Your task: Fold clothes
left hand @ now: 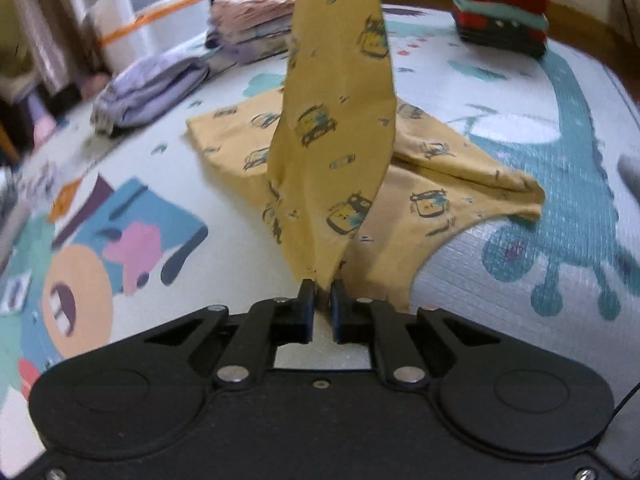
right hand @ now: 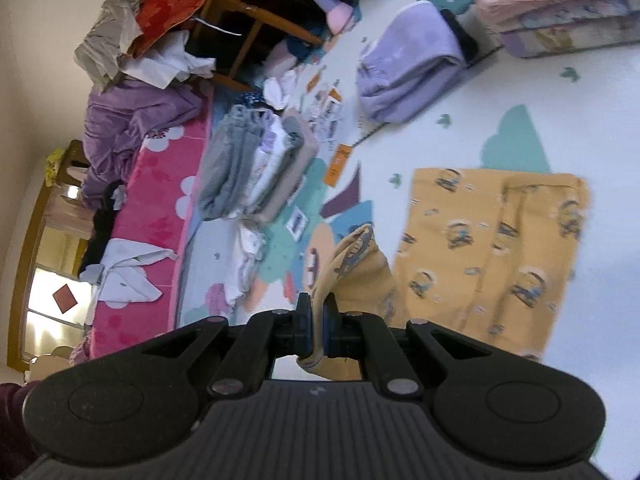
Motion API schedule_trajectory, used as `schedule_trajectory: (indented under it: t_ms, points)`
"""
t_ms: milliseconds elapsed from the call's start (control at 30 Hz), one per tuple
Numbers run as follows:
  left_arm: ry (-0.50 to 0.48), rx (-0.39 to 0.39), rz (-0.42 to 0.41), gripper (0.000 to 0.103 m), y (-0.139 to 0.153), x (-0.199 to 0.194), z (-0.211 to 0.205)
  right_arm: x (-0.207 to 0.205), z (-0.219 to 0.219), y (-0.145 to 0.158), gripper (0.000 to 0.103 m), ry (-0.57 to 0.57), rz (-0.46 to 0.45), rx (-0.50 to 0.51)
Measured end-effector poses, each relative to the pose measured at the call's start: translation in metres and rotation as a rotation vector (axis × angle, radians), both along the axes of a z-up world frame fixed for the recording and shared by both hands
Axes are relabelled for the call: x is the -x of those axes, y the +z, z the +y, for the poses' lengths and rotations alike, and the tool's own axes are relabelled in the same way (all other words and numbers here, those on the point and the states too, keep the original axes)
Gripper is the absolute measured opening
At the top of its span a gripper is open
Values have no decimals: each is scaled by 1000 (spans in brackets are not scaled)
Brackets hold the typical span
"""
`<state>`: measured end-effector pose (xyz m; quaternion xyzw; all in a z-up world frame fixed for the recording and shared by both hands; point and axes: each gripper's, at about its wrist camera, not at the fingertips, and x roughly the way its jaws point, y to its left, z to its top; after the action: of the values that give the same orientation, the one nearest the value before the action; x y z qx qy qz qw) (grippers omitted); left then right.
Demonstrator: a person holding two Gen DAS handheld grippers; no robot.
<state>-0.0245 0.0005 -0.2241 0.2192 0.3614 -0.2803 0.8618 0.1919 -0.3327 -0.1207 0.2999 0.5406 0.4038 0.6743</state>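
Mid-fold here: left gripper (left hand: 323, 285) and right gripper (right hand: 313, 307) each pinch the yellow printed garment (left hand: 332, 128), so next lay that lifted flap evenly across the part flat mid-mat (left hand: 500, 280).

Black grippers (left hand: 320, 292), silver screws

Cartoon play mat (left hand: 520, 300); yellow printed garment (left hand: 440, 184) partly on it; lilac folded garment (left hand: 152, 88); red-yellow stack (left hand: 500, 4).
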Motion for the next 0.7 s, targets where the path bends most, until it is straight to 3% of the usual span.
schedule_trajectory:
  t_ms: [333,533,700]
  points:
    - [-139,-109,-59,7,-11,16,-16,11,-32,-32,8,-42,7,89]
    - [-149,-95,-38,7,-11,15,-17,-2,-38,-47,8,-76,-5,167]
    - [-120,3,84,7,-5,2,-7,-9,-27,-57,8,-40,-39,255]
